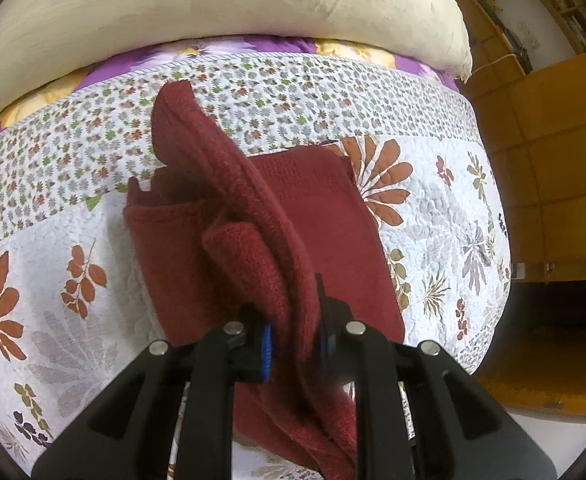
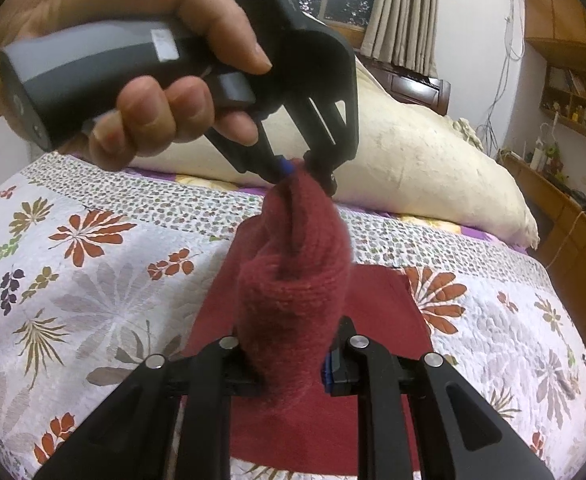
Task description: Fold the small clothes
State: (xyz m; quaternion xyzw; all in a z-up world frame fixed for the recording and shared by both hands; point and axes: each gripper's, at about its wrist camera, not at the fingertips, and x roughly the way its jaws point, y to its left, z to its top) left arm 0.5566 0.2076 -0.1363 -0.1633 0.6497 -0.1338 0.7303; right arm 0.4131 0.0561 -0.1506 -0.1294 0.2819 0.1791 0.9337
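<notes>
both grippers, left (image 2: 305, 170) and right (image 2: 293, 364), pinch one maroon knit garment (image 2: 301, 272) above the quilt (image 2: 93, 280).

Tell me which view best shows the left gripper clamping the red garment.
The right wrist view: it shows the whole left gripper, hand included, pinching the red knit garment from outside. The left wrist view shows only its own fingers with fabric bunched between them.
</notes>
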